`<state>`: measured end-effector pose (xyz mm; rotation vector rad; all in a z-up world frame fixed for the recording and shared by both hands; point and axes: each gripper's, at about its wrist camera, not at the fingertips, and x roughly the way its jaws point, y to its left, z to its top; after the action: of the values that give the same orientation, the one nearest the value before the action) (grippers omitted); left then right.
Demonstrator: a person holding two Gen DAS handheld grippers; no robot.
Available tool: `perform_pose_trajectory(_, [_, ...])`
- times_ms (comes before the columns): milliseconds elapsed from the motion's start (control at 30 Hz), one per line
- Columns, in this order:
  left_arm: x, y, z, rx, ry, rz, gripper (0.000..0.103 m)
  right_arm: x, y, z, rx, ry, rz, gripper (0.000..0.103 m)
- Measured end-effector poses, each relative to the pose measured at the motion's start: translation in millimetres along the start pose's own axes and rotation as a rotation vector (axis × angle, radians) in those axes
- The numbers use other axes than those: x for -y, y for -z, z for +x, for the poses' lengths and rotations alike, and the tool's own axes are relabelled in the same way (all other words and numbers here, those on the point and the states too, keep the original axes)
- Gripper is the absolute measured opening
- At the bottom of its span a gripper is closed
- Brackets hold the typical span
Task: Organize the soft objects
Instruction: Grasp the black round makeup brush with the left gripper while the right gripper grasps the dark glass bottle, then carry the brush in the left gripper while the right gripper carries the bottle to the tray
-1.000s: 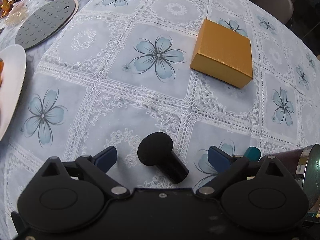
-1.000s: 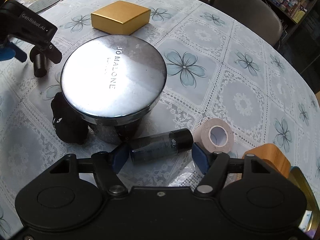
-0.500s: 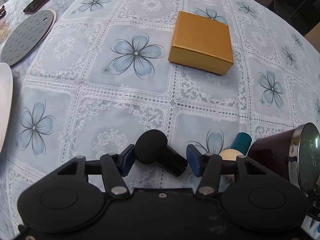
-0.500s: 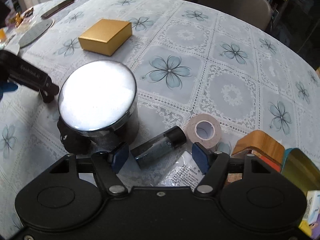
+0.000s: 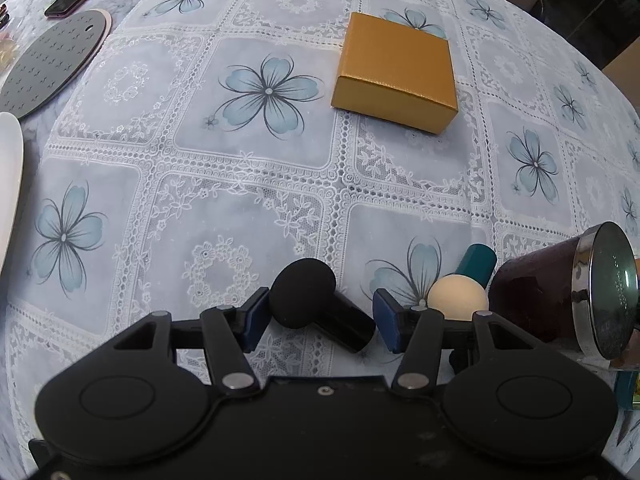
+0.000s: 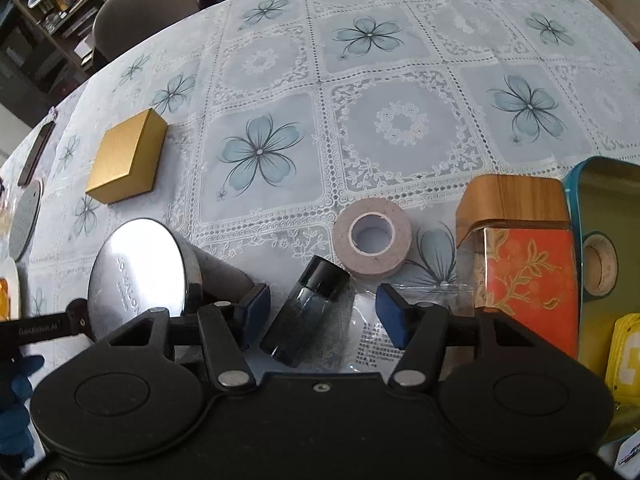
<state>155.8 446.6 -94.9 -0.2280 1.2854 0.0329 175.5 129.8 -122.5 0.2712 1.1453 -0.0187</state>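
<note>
A black sponge-headed applicator (image 5: pixel 316 307) lies on the floral tablecloth between the fingers of my left gripper (image 5: pixel 318 317). The left pad touches its round foam head; the right pad stands a little apart from its handle. A cream sponge ball on a teal handle (image 5: pixel 460 294) lies just right of that gripper. My right gripper (image 6: pixel 322 316) is open around a dark glass bottle with a black cap (image 6: pixel 306 316), with gaps on both sides. A clear plastic packet (image 6: pixel 376 340) lies under it.
A gold box (image 5: pixel 396 74) (image 6: pixel 128 156) sits mid-table. A dark jar with a mirrored lid (image 5: pixel 568 292) (image 6: pixel 140 276) stands between the grippers. A tape roll (image 6: pixel 372 236), a wood-topped orange box (image 6: pixel 520 240) and a teal tin (image 6: pixel 608 240) are right. A grey perforated mat (image 5: pixel 52 60) and white plate (image 5: pixel 8 168) are left.
My left gripper has narrowed around the black applicator and come closer to it. My right gripper has swung its view to the right, keeping the dark bottle between its open fingers.
</note>
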Motion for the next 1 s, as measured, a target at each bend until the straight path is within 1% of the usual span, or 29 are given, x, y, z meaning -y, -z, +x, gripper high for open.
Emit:
perform_pose_trajectory(67, [2, 1, 0, 0.008, -0.007, 0.012, 0.052, -1, -3, 4, -0.011, -0.014, 0.024, 0.057])
perform_pose_trajectory(100, [4, 2, 0, 0.009, -0.011, 0.021, 0.055, -1, -5, 5, 0.0, -0.009, 0.032, 0.055])
perform_pose_trajectory(133, [6, 2, 0, 0.009, -0.01, 0.028, 0.06, -2, -8, 6, 0.003, 0.0, 0.039, 0.055])
perform_pose_trajectory(233, [12, 4, 3, 0.016, -0.007, 0.044, 0.07, 3, -16, 12, -0.043, -0.018, 0.099, 0.055])
perform_pose_trajectory(333, [17, 7, 4, 0.024, -0.015, 0.069, 0.075, 8, -17, 17, -0.067, -0.029, 0.129, 0.055])
perform_pose_trajectory(367, [18, 7, 5, 0.026, -0.016, 0.072, 0.075, 9, -17, 19, -0.073, -0.028, 0.136, 0.055])
perform_pose_trajectory(433, [18, 8, 5, 0.033, -0.015, 0.069, 0.076, 14, -18, 22, -0.093, -0.052, 0.164, 0.056])
perform_pose_trajectory(500, [16, 7, 4, 0.039, -0.007, 0.052, 0.076, 18, -18, 26, -0.111, -0.083, 0.204, 0.052])
perform_pose_trajectory(600, [10, 6, 3, 0.045, 0.01, 0.005, 0.072, 22, -20, 30, -0.145, -0.126, 0.244, 0.048])
perform_pose_trajectory(633, [7, 5, 2, 0.05, 0.009, -0.008, 0.067, 23, -20, 31, -0.157, -0.14, 0.257, 0.047])
perform_pose_trajectory(667, [5, 5, 0, 0.056, 0.005, -0.018, 0.064, 24, -21, 32, -0.167, -0.154, 0.269, 0.045])
perform_pose_trajectory(733, [1, 5, -2, 0.06, 0.0, -0.031, 0.049, 24, -21, 32, -0.164, -0.166, 0.282, 0.041])
perform_pose_trajectory(767, [0, 5, -3, 0.062, -0.006, -0.031, 0.046, 24, -21, 31, -0.152, -0.155, 0.278, 0.039])
perform_pose_trajectory(800, [-2, 4, -4, 0.062, 0.002, -0.034, 0.043, 22, -22, 29, -0.14, -0.12, 0.261, 0.036])
perform_pose_trajectory(833, [-5, 3, -4, 0.059, 0.013, -0.041, 0.043, 21, -23, 28, -0.121, -0.099, 0.241, 0.036])
perform_pose_trajectory(900, [-6, 1, -5, 0.058, 0.017, -0.04, 0.04, 22, -26, 27, -0.118, -0.087, 0.226, 0.036])
perform_pose_trajectory(1000, [-2, -4, -8, 0.071, 0.019, 0.0, 0.035, 15, -28, 28, -0.117, -0.066, 0.189, 0.037])
